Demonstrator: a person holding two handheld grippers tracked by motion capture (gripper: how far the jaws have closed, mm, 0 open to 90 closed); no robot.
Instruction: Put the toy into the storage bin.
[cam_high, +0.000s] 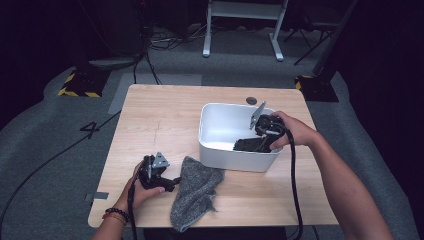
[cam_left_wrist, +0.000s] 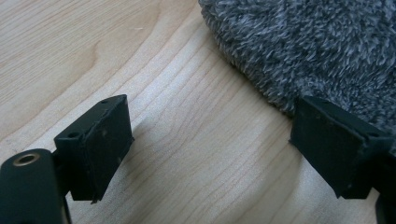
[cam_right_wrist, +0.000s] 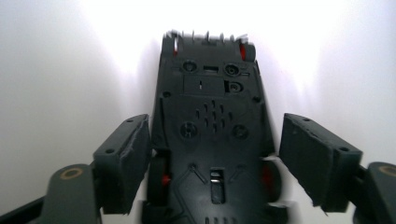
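I find the right tongs (cam_right_wrist: 212, 163) spread astride an upturned toy car (cam_right_wrist: 212, 126), unpinched; rigid, light plastic; grip the chassis sides. Left tongs (cam_left_wrist: 210, 149) spread, empty.

**Materials & finishes, tabletop lot**

Table (cam_high: 165, 125): pale wood-grain top, matt, smooth; grain lines clear in left gripper view.
Cloth (cam_high: 194, 192): grey, fluffy pile, rough-looking, frayed at near edge.
Bin (cam_high: 220, 150): white plastic, smooth, slight sheen on inside walls.
Toy car (cam_right_wrist: 210, 135): upside down, dark plastic underside, matt, moulded screw holes & slots; red bits at wheels.
Gripper pads (cam_left_wrist: 105, 140): black, matt, rubbery look, scuffed w/ pale specks.
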